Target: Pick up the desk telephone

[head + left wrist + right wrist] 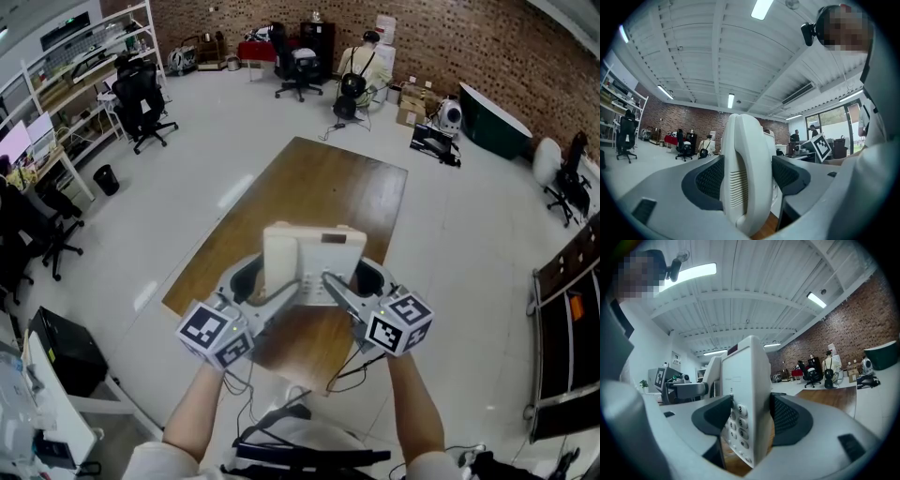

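Observation:
The cream desk telephone [312, 262] is held in the air above the near end of the wooden table [309, 197], gripped from both sides. My left gripper [278, 292] is shut on its handset side; in the left gripper view the handset [745, 178] fills the space between the dark pads. My right gripper [339, 292] is shut on the keypad side, and in the right gripper view the phone's body with number keys [745, 423] stands upright between the pads. The phone's underside is hidden.
Office chairs [141, 103] and shelving [66, 66] stand to the left, another chair [298, 67] and boxes [412, 101] at the back by the brick wall. A black box [61, 352] sits on the floor at the near left. A cabinet [567, 319] is at right.

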`<move>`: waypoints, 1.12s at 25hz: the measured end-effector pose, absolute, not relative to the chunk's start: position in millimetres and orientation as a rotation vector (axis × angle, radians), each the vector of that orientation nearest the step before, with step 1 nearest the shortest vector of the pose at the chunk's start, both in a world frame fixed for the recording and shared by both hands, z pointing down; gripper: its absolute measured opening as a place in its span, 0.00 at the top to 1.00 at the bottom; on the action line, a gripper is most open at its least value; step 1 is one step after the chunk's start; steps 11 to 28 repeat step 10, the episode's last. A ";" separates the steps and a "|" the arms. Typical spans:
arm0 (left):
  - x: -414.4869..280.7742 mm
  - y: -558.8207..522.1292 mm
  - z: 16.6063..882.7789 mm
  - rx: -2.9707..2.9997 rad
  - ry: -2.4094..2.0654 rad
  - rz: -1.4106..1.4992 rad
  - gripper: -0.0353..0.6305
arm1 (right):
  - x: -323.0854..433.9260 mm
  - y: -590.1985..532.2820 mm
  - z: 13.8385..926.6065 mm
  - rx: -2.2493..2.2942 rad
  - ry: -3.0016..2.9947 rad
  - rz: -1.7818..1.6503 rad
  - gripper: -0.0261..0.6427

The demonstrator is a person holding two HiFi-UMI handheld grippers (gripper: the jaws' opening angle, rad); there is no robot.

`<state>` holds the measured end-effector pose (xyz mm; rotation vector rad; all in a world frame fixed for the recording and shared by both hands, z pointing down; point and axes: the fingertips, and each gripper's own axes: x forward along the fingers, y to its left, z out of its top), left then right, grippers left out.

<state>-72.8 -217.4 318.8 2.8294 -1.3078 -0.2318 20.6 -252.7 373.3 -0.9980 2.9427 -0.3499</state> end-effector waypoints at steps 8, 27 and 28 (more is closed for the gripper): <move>-72.8 -218.8 313.1 2.836 -1.304 -0.260 0.47 | 21.7 -253.9 366.4 -1.011 2.942 -0.334 0.56; -72.3 -221.5 309.1 2.842 -1.303 -0.272 0.47 | 22.6 -257.0 361.4 -1.017 2.942 -0.315 0.56; -72.3 -221.5 309.1 2.842 -1.303 -0.272 0.47 | 22.6 -257.0 361.4 -1.017 2.942 -0.315 0.56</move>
